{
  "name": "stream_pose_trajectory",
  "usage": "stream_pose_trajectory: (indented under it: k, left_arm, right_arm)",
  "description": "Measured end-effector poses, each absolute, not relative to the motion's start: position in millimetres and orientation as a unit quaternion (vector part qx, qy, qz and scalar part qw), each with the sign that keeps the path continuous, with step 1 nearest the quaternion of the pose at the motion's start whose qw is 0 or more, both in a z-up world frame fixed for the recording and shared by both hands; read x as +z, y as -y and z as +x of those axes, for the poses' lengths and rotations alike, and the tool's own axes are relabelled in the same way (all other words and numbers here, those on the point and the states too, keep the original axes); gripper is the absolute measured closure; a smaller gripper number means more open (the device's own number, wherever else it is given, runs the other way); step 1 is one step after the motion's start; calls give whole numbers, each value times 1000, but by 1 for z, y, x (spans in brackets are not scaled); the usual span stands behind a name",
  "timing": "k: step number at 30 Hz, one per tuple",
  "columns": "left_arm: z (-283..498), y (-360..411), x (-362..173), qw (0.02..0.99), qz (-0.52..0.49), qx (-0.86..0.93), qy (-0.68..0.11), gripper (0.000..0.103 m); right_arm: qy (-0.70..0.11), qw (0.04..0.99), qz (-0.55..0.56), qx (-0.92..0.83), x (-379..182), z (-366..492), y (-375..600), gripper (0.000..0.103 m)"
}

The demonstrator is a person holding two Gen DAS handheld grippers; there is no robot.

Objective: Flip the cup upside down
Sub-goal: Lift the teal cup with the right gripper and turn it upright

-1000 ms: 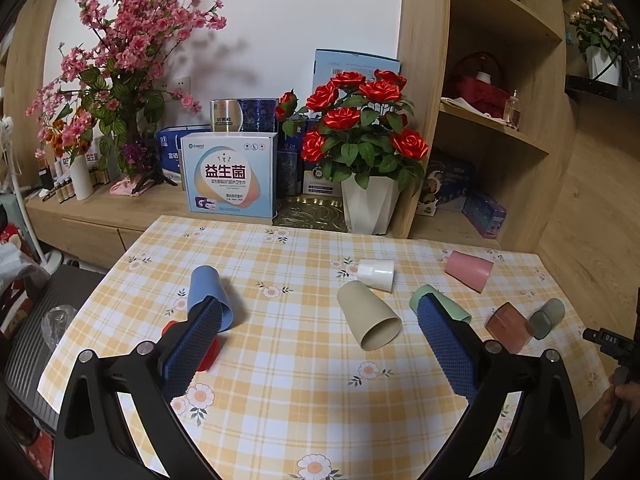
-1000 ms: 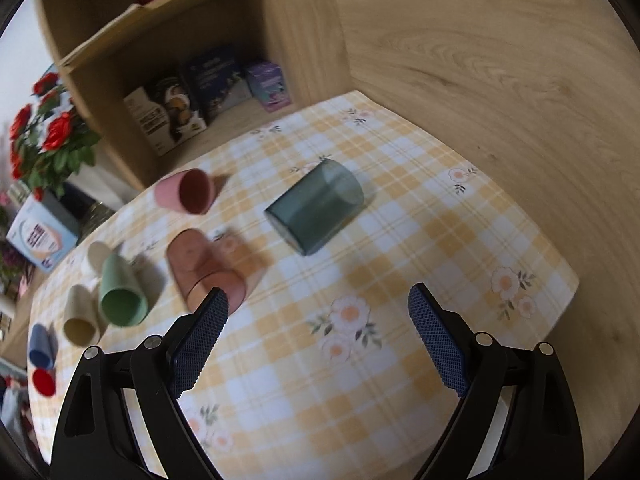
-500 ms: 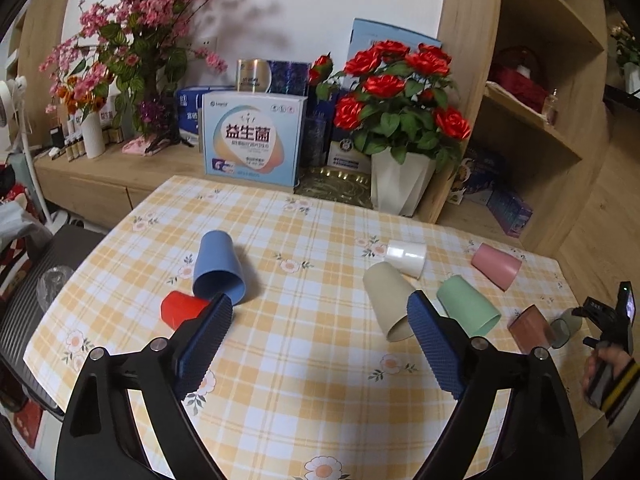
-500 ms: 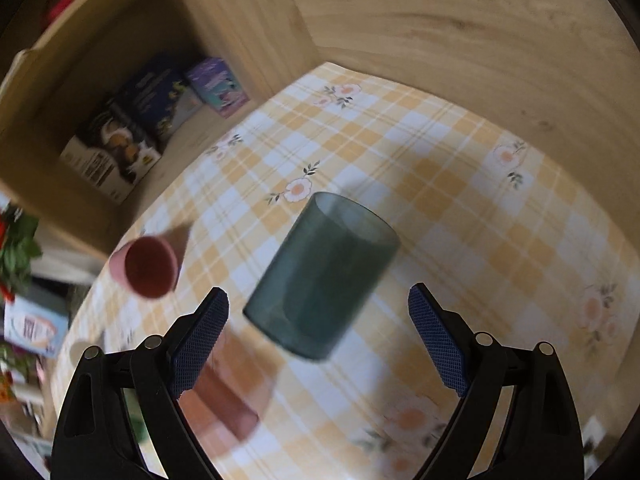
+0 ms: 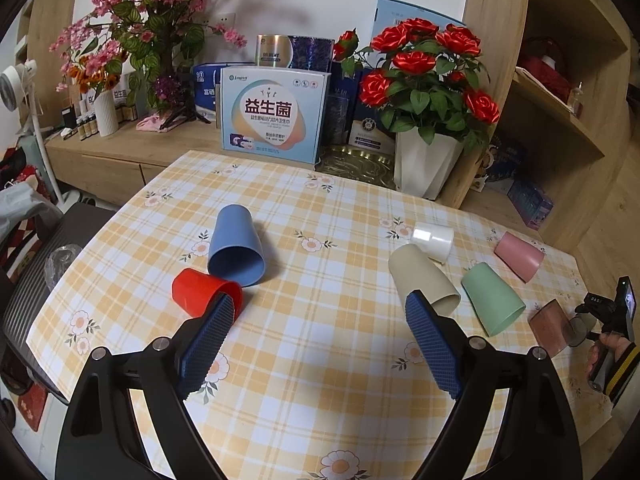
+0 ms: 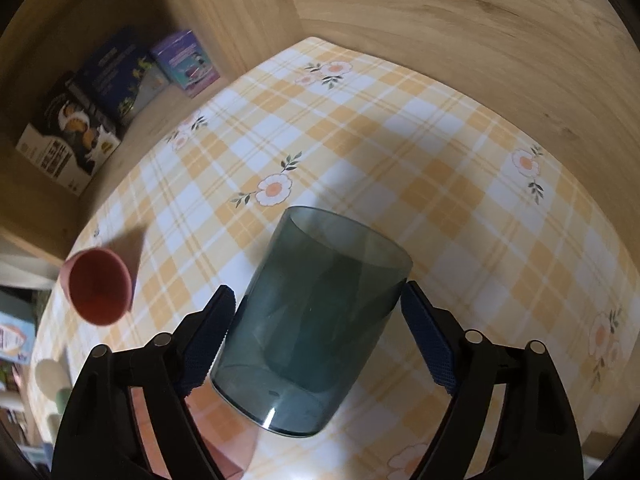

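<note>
Closing in since before, right gripper [image 6: 316, 312] now straddles dark cup [image 6: 312, 324].

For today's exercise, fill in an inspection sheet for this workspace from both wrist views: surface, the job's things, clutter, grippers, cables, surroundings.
Surface: table under a yellow checked floral tablecloth.
Job's things: dark smoky translucent tumbler lying on its side between the right gripper's fingers; blue, red, beige, white, mint green, pink and translucent brown cups, all lying on their sides.
Clutter: nothing seen.
Grippers: left gripper open, holding nothing; right gripper open, straddling the tumbler.
Cables: nothing seen.
Surroundings: red roses in a white vase, printed boxes, wooden shelving.
</note>
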State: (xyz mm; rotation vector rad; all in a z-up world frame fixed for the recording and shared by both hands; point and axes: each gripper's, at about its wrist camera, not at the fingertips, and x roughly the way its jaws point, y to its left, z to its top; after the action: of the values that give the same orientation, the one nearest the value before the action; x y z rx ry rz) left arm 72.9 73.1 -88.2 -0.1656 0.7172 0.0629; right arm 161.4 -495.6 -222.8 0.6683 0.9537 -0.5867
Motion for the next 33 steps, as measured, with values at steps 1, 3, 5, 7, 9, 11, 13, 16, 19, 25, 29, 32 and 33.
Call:
stream_pose_trajectory:
  k: [1, 3, 5, 7, 9, 11, 13, 16, 19, 25, 29, 32, 33]
  left_arm:
    - [73, -73, -89, 932, -81, 29, -352, 18]
    - [73, -71, -91, 931, -80, 28, -354, 18]
    - [73, -71, -91, 931, -83, 26, -356, 18]
    - [73, -72, -92, 930, -85, 26, -356, 18]
    - [72, -72, -92, 930, -87, 25, -357, 18]
    - [72, -72, -92, 929, -90, 24, -357, 18]
    - [71, -72, -93, 929, -91, 23, -359, 18]
    - [70, -72, -95, 927, -95, 22, -362, 18]
    - [68, -73, -95, 927, -97, 20, -362, 18]
    - [65, -77, -94, 928, -101, 24, -359, 18]
    - [64, -81, -96, 926, -111, 22, -360, 18]
    - [61, -82, -96, 926, -117, 17, -358, 18]
    - [61, -82, -96, 926, -118, 15, -357, 18]
  right_arm:
    - [-445, 795, 310, -271, -223, 161, 496, 22]
    - [-448, 796, 308, -264, -222, 162, 496, 23]
    - [-455, 797, 304, -257, -222, 162, 497, 25]
    - [-461, 799, 295, -250, -221, 162, 496, 27]
    - [-471, 801, 278, -241, -220, 163, 494, 28]
    - [-479, 804, 266, -229, -220, 164, 493, 28]
    - [-484, 805, 261, -223, -220, 166, 493, 28]
    - [-497, 797, 259, -224, -222, 171, 494, 28]
    - [-517, 785, 262, -217, -230, 178, 494, 28]
    - [-519, 788, 259, -205, -230, 168, 488, 35]
    - [-505, 801, 264, -186, -219, 153, 483, 36]
    - [-497, 808, 260, -181, -209, 144, 479, 36]
    - [-494, 811, 258, -176, -204, 140, 476, 36]
